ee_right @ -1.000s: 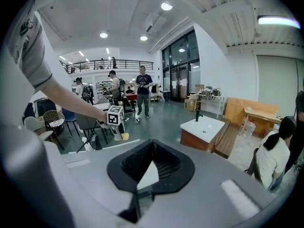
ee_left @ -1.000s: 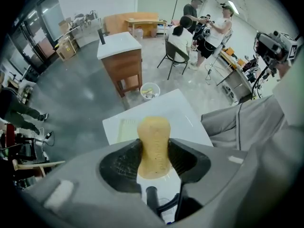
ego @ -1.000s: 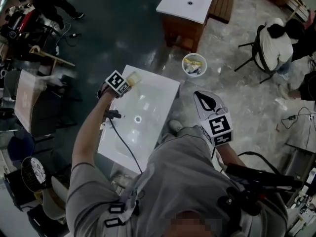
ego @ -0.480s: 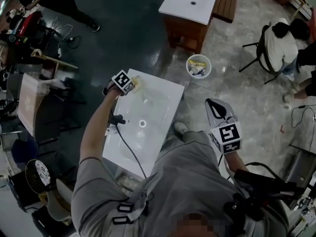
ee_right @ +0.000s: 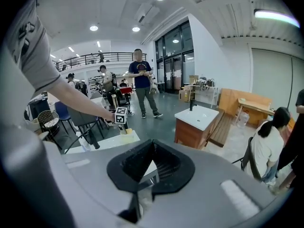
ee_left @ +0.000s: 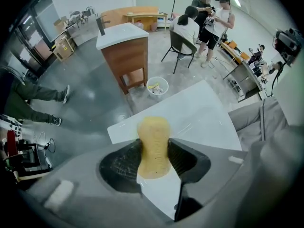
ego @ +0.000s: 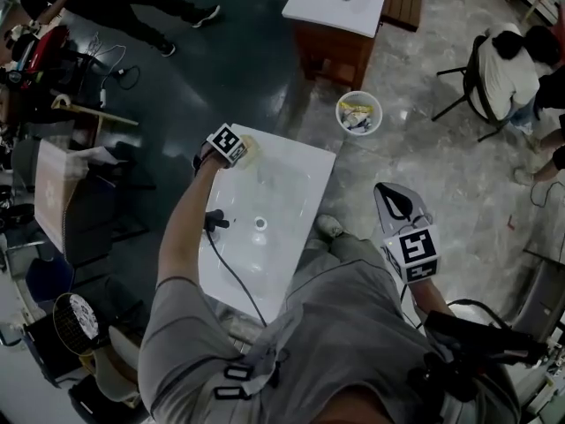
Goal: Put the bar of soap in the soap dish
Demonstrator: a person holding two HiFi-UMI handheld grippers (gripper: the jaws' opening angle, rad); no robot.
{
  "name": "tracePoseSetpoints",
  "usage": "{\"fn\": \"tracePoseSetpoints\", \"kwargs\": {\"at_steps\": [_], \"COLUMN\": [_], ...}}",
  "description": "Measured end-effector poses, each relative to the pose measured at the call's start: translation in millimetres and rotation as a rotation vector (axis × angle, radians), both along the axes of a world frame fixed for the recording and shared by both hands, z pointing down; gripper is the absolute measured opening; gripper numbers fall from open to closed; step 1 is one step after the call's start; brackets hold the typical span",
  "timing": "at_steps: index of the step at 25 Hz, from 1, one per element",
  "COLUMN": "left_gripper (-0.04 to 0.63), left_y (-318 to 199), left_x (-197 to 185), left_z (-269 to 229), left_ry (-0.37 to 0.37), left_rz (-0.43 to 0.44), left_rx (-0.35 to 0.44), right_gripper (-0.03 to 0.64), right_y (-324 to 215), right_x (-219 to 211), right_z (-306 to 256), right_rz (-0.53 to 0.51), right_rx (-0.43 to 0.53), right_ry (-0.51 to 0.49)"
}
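A yellowish bar of soap (ee_left: 153, 132) stands gripped between the two black pads of my left gripper (ee_left: 153, 152). The head view shows that gripper (ego: 237, 148) pointing down over the far left corner of the white sink top (ego: 296, 188), with the soap (ego: 247, 148) just past its marker cube. I cannot make out a soap dish in any view. My right gripper (ego: 385, 193) hangs off the sink's right side above the floor. In its own view its jaws (ee_right: 151, 145) meet at the tips with nothing between them.
A black tap (ego: 215, 222) and a drain hole (ego: 260, 223) sit in the sink top, and a cable runs from the tap towards me. Beyond are a waste bin (ego: 359, 113), a second sink cabinet (ego: 344, 7), a seated person (ego: 508, 69), and chairs and clutter at the left.
My left gripper has come down with the soap, closer to the sink top's far left corner. The right gripper has stayed about where it was.
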State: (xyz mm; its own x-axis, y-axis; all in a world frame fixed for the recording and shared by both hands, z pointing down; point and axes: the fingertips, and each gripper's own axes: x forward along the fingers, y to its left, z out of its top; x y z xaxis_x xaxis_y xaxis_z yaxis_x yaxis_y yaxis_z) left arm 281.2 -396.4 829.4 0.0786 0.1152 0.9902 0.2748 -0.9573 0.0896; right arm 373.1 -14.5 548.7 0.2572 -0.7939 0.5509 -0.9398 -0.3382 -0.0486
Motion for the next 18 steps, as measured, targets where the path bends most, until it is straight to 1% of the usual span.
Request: {"fn": "tracePoseSetpoints", "kwargs": {"at_steps": [9,18], "left_gripper": [0.181,0.183], "left_y": [-1,0], "left_x": [-4,-5], "left_z": [33,43], "left_ry": [-0.024,-0.044], "left_rz": [0.001,0.019], "left_rx": [-0.016,-0.017], "right_gripper": [0.002,0.002], "right_y": [21,26], "right_x": [-6,-8], "right_z": [17,19], "right_rz": [0.049,0.064], "right_rx": [-0.036,-0.047], "right_ry": [-0.023,-0.023]}}
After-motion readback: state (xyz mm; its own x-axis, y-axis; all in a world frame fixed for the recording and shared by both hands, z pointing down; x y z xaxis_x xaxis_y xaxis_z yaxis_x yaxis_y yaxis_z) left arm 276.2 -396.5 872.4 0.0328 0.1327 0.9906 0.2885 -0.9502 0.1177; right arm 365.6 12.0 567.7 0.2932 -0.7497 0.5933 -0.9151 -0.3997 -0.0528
